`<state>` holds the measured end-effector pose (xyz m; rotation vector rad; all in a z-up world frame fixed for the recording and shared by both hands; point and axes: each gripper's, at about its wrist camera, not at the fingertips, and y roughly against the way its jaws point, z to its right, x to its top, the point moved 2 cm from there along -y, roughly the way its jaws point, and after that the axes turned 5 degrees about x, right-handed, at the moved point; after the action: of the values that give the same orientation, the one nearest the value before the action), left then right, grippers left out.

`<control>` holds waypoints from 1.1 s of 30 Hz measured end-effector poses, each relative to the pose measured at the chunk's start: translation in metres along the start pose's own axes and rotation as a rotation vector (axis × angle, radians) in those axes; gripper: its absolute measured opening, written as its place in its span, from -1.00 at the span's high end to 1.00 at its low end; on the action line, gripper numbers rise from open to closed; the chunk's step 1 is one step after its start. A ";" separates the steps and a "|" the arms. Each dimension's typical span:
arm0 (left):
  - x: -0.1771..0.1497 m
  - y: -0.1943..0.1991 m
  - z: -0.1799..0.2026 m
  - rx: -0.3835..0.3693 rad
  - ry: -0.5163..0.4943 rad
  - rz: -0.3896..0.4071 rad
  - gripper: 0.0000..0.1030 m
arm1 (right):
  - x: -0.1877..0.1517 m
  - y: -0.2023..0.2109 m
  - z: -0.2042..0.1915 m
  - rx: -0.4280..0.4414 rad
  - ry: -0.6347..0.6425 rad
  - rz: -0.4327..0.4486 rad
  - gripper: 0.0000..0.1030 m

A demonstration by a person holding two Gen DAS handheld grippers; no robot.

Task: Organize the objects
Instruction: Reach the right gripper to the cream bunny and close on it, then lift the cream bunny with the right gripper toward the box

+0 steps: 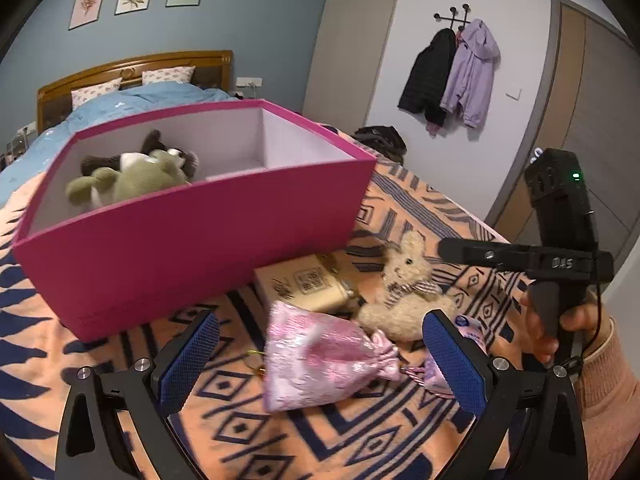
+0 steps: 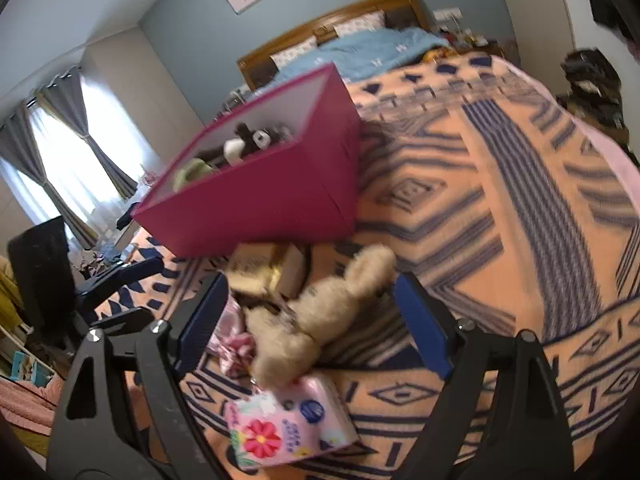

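**Clerk:** Item one, pink drawstring pouch (image 1: 320, 360). It lies on the patterned blanket (image 1: 400, 440), in front of the magenta box (image 1: 192, 248). Long axis runs across the left wrist view, gathered neck (image 1: 386, 354) pointing right. The left gripper (image 1: 320, 364) hangs over it, blue pads spread wide on either side, not pressing it.

**Checker:** Item two?

**Clerk:** Beige plush rabbit (image 2: 316, 316), just right of the pouch. In the right wrist view its ears (image 2: 376, 260) point away toward the box, its body toward the camera. The right gripper (image 2: 316, 328) frames it, jaws wide apart and off the fur.

**Checker:** What shows in only one view?

**Clerk:** The right wrist view shows a floral tissue pack (image 2: 288, 424) whole, touching the rabbit's near end; the left wrist view catches only a corner behind the right pad. The left wrist view alone shows the hand (image 1: 556, 328) on the other gripper's handle, and a tan carton (image 1: 308, 284) with a printed code, beside the box.

**Checker:** Box contents?

**Clerk:** Green and dark plush toys (image 1: 136, 172) at its left end; the near wall cuts off their lower parts. The right wrist view is blurred, the pouch there mostly hidden behind the left pad.
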<state>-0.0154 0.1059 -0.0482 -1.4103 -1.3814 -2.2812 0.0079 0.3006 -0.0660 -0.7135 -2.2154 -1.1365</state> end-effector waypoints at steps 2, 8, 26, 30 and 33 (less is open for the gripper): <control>-0.001 -0.005 0.004 -0.011 -0.002 -0.019 -1.00 | -0.004 -0.005 0.003 0.007 -0.013 -0.018 -0.68; -0.002 -0.014 0.017 -0.014 -0.023 -0.043 -1.00 | -0.006 -0.026 0.005 0.020 -0.031 -0.061 -0.64; -0.001 -0.031 0.029 -0.046 -0.037 -0.096 -0.82 | -0.004 -0.025 0.011 0.048 -0.070 -0.048 0.24; 0.003 -0.026 0.028 -0.083 -0.015 -0.095 -0.68 | 0.004 -0.012 0.001 0.058 -0.044 -0.007 0.24; 0.009 -0.020 0.028 -0.139 0.000 -0.092 -0.57 | 0.012 -0.003 -0.007 0.088 -0.035 0.028 0.24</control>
<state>-0.0126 0.1409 -0.0500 -1.4132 -1.3374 -2.4790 -0.0008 0.2955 -0.0558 -0.7303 -2.2623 -1.0136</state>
